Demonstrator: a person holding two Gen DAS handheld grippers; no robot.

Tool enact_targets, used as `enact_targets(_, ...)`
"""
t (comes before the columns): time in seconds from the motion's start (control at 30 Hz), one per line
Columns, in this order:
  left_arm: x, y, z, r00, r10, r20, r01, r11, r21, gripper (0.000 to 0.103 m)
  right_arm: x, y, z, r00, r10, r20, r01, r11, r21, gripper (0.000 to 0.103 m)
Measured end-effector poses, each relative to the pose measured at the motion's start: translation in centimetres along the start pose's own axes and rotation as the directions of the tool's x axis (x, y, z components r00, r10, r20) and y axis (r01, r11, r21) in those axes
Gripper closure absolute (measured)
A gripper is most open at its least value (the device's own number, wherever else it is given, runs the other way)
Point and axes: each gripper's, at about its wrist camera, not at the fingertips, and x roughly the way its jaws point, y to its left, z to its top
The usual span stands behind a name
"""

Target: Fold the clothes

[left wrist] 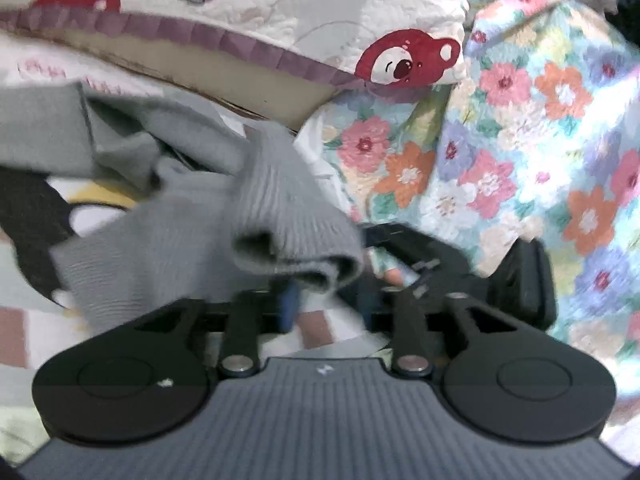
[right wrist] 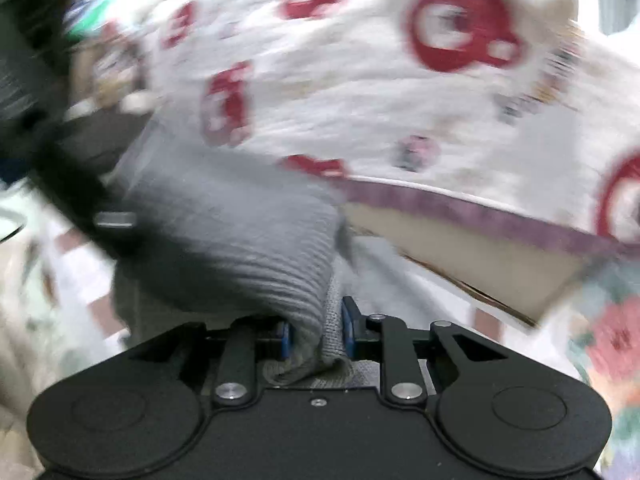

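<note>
The right gripper's fingers [right wrist: 347, 330] pinch the grey ribbed sweater [right wrist: 256, 236]; its cuff [left wrist: 296, 248] drapes over the left gripper [left wrist: 332, 304], whose fingers' state I cannot tell, beside a floral quilt [left wrist: 520, 140].

I'm working in a home bedroom, by the look of it, right on a bed. In my left wrist view a white quilted bedspread [left wrist: 304, 8] printed with red cartoon bears and strawberries, edged with a purple ruffle, lies across the top. Beside it on the right is a floral quilt [left wrist: 532, 136] in pink, orange and lilac on pale blue. Under my gripper there is a checked sheet [left wrist: 16, 332] with reddish-brown squares. A grey knit garment [left wrist: 256, 208] lies rumpled on this bedding. My right wrist view is blurred but shows the same bear print.
</note>
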Motion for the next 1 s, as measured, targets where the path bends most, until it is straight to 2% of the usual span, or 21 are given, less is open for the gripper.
enact_targets(0.07, -0.5, 0.3, -0.2, 0.997, 0.074, -0.006, -0.074, 0.996, 0.048, 0.037, -1.0, -2.2, -0.6, 0.997, -0.071, -0.015, 0.072, 0.995, 0.07, 0.08)
enact_targets(0.17, 0.6, 3.3, 0.0, 0.97, 0.235, -0.069, -0.234, 0.972, 0.022, 0.036, -2.9, -5.0, -1.9, 0.986, -0.154, -0.056, 0.161, 0.976, 0.148, 0.089)
enact_targets(0.2, 1.0, 4.5, 0.2, 0.963, 0.256, -0.079, -0.256, 0.967, 0.013, 0.036, -3.6, -5.9, -2.4, 0.98, -0.184, -0.074, 0.194, 0.967, 0.166, 0.09)
enact_targets(0.3, 3.0, 8.1, 0.8, 0.964, 0.236, -0.121, -0.246, 0.967, -0.067, 0.035, -4.6, -7.8, -4.7, 0.964, -0.225, -0.142, 0.253, 0.939, 0.232, 0.091)
enact_targets(0.4, 6.3, 11.4, 1.5, 0.967, 0.191, -0.167, -0.217, 0.964, -0.154, 0.035, -4.2, -9.2, -7.2, 0.971, -0.155, -0.182, 0.209, 0.918, 0.336, 0.091)
enact_targets(0.5, 9.3, 12.2, 1.8, 0.968, 0.146, -0.203, -0.185, 0.964, -0.192, 0.035, -3.7, -9.1, -8.5, 0.966, -0.141, -0.217, 0.208, 0.921, 0.331, 0.091)
enact_targets(0.57, 10.6, 11.4, 1.8, 0.967, 0.181, -0.18, -0.203, 0.973, -0.113, 0.034, -3.1, -8.9, -8.9, 0.96, -0.145, -0.24, 0.218, 0.926, 0.309, 0.091)
enact_targets(0.63, 11.9, 10.6, 1.6, 0.95, 0.267, -0.161, -0.273, 0.962, -0.015, 0.033, -3.0, -9.1, -9.3, 0.956, -0.14, -0.256, 0.218, 0.925, 0.31, 0.091)
enact_targets(0.73, 13.6, 10.7, 1.0, 0.936, 0.303, -0.181, -0.303, 0.953, 0.027, 0.034, -2.6, -9.7, -9.6, 0.946, -0.135, -0.295, 0.225, 0.929, 0.295, 0.091)
enact_targets(0.77, 13.9, 10.8, 0.8, 0.939, 0.278, -0.2, -0.279, 0.96, 0.025, 0.039, -2.5, -9.8, -9.7, 0.941, -0.133, -0.31, 0.227, 0.931, 0.287, 0.091)
enact_targets(0.83, 14.2, 10.6, 0.5, 0.95, 0.207, -0.235, -0.206, 0.978, 0.032, 0.076, -2.2, -9.8, -10.1, 0.931, -0.124, -0.343, 0.222, 0.939, 0.264, 0.091)
enact_targets(0.87, 14.4, 10.7, 0.3, 0.95, 0.161, -0.266, -0.167, 0.986, 0.001, 0.091, -1.9, -9.8, -10.2, 0.925, -0.117, -0.362, 0.217, 0.944, 0.247, 0.091)
enact_targets(0.93, 14.2, 10.7, 0.1, 0.957, 0.109, -0.267, -0.126, 0.991, -0.047, 0.091, -1.3, -10.0, -10.6, 0.906, -0.121, -0.405, 0.218, 0.955, 0.202, 0.092)
enact_targets(1.0, 13.9, 10.4, 0.0, 0.962, 0.11, -0.252, -0.125, 0.991, -0.045, 0.091, -0.9, -10.7, -11.0, 0.876, -0.166, -0.452, 0.253, 0.958, 0.139, 0.092)
